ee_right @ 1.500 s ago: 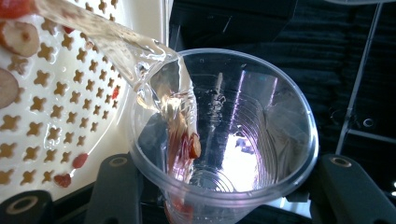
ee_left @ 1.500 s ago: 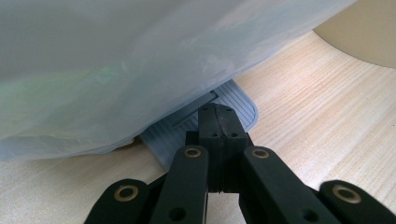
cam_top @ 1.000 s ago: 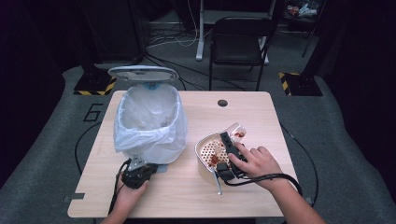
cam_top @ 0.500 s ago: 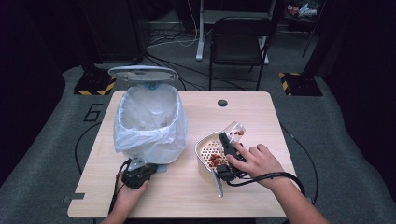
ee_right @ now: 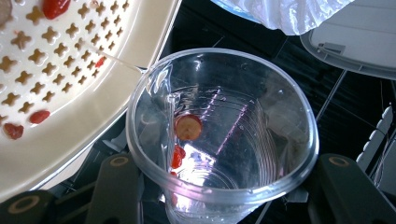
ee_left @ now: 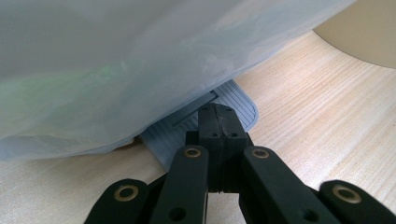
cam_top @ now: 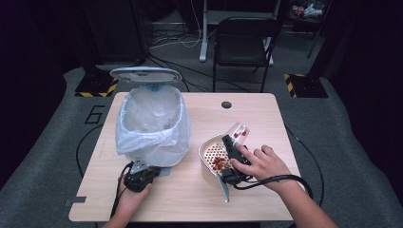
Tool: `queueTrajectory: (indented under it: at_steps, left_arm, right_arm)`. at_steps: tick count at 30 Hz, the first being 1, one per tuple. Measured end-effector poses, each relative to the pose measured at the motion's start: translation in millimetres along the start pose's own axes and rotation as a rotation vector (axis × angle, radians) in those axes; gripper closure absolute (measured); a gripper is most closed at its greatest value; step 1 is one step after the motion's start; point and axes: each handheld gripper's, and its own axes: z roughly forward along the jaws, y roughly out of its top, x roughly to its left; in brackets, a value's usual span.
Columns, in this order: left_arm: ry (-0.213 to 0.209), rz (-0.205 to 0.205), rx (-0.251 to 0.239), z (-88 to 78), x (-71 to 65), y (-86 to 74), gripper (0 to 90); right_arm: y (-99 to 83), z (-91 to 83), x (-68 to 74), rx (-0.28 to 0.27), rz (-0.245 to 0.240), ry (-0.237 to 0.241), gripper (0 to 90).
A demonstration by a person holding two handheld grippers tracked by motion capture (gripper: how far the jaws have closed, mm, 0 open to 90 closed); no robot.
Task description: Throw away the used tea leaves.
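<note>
Your right gripper (cam_top: 234, 148) pinches a clear plastic cup (ee_right: 219, 135), tipped with its mouth toward the cream strainer (cam_top: 211, 156) just beside it; a banana slice (ee_right: 188, 127) and red bits still cling inside, so the cup's long axis must tilt further down toward the strainer for them to slide out. Your left gripper (ee_left: 218, 122), jaws pressed together, bears on the grey pedal (ee_left: 184, 128) of the bag-lined bin (cam_top: 151, 124), whose lid stands open. The only legible writing is a "6" (cam_top: 96, 114) on the floor.
</note>
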Motion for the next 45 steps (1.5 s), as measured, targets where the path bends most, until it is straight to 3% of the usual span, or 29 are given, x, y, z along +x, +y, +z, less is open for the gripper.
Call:
queueTrajectory:
  at_steps: [1, 4, 6, 7, 8, 9, 10, 11, 16, 17, 19, 25, 26, 28, 29, 30, 31, 32, 33, 34, 35, 36, 38, 39, 40, 43, 45]
  left_arm:
    - [0.0, 0.0, 0.0, 0.0, 0.0, 0.0, 90.0]
    - [0.0, 0.0, 0.0, 0.0, 0.0, 0.0, 90.0]
    - [0.0, -0.001, 0.0, 0.0, 0.0, 0.0, 90.0]
    - [0.0, 0.0, 0.0, 0.0, 0.0, 0.0, 90.0]
    - [0.0, 0.001, 0.0, 0.0, 0.1, 0.0, 90.0]
    - [0.0, 0.0, 0.0, 0.0, 0.0, 0.0, 90.0]
    - [0.0, -0.001, 0.0, 0.0, 0.0, 0.0, 90.0]
    - [0.0, -0.001, 0.0, 0.0, 0.1, 0.0, 90.0]
    - [0.0, 0.001, 0.0, 0.0, 0.1, 0.0, 90.0]
    - [0.0, 0.0, 0.0, 0.0, 0.0, 0.0, 90.0]
    - [0.0, 0.001, 0.0, 0.0, -0.1, 0.0, 90.0]
    - [0.001, 0.0, 0.001, 0.0, -0.1, 0.0, 90.0]
    - [0.0, 0.001, 0.0, 0.0, 0.0, 0.0, 90.0]
    - [0.0, 0.001, 0.0, 0.0, 0.0, 0.0, 90.0]
    - [0.0, 0.0, 0.0, 0.0, 0.0, 0.0, 90.0]
    - [0.0, -0.001, 0.0, 0.0, 0.0, 0.0, 90.0]
    - [0.0, 0.0, 0.0, 0.0, 0.0, 0.0, 90.0]
    - [-0.004, -0.013, 0.0, 0.2, -0.8, -0.3, 90.0]
    - [0.0, 0.002, 0.003, -0.2, 0.1, 0.0, 90.0]
    - [0.0, 0.001, 0.0, 0.0, 0.1, 0.0, 90.0]
    - [0.0, 0.0, 0.0, 0.0, 0.0, 0.0, 90.0]
    - [0.0, 0.0, 0.0, 0.0, 0.0, 0.0, 90.0]
    - [0.001, 0.001, 0.0, 0.0, 0.0, 0.0, 90.0]
    - [0.0, 0.0, 0.001, 0.0, 0.0, 0.0, 90.0]
    - [0.0, 0.0, 0.001, 0.0, 0.0, 0.0, 90.0]
    - [0.001, 0.0, 0.001, 0.0, -0.1, 0.1, 90.0]
    - [0.001, 0.001, 0.0, 0.0, 0.0, 0.1, 90.0]
  right_arm:
    - [0.0, -0.9, 1.0, -0.008, 0.004, 0.046, 46.3]
    - [0.6, -0.8, 2.3, -0.012, 0.029, 0.045, 46.3]
    - [0.4, 0.2, -2.1, -0.015, -0.006, 0.001, 46.3]
    - [0.7, 0.1, -2.3, -0.015, -0.011, -0.001, 46.3]
    - [0.5, -0.9, -1.9, -0.007, -0.03, 0.028, 46.3]
    - [3.2, 1.3, 4.7, -0.031, 0.052, 0.029, 46.3]
    - [1.1, 0.3, -2.3, -0.016, -0.057, 0.046, 46.3]
    - [3.5, 0.5, 5.1, -0.028, 0.068, 0.034, 46.3]
    - [3.5, 0.6, 5.5, -0.028, 0.067, 0.029, 46.3]
    - [4.1, 0.7, 6.7, -0.029, 0.086, 0.024, 46.3]
    - [3.3, 1.5, 4.6, -0.041, 0.053, 0.034, 46.3]
    - [2.2, 1.3, 2.5, -0.045, 0.064, 0.041, 46.3]
    - [-0.3, 0.2, -4.6, -0.031, -0.035, 0.055, 46.2]
    - [-0.9, -0.2, -5.7, -0.033, -0.017, 0.059, 46.2]
    - [-0.4, -0.4, -4.5, -0.045, 0.057, 0.054, 46.0]
    - [-1.3, -0.5, -6.4, -0.056, 0.081, 0.074, 46.0]
    - [-4.7, 2.0, -17.4, -0.084, 0.025, 0.049, 45.9]
    - [-7.5, 3.6, -23.4, -0.109, 0.021, 0.068, 45.9]
    - [-6.2, -2.4, -8.7, -0.044, 0.287, 0.085, 46.0]
    - [-7.8, -3.5, -11.0, -0.04, 0.363, 0.094, 46.0]
    - [-10.0, -3.8, -12.9, -0.04, 0.418, 0.104, 46.0]
    - [-10.0, -3.8, -12.9, -0.04, 0.418, 0.104, 46.0]
    - [-17.0, -4.4, -18.0, -0.044, 0.559, 0.129, 46.0]
    - [-19.8, -4.1, -20.2, -0.052, 0.593, 0.137, 46.0]
    - [-19.8, -4.1, -20.2, -0.052, 0.593, 0.137, 46.0]
    - [-27.0, -4.0, -21.5, -0.061, 0.764, 0.17, 46.0]
    - [-32.7, -2.5, -23.5, -0.074, 0.833, 0.178, 46.0]
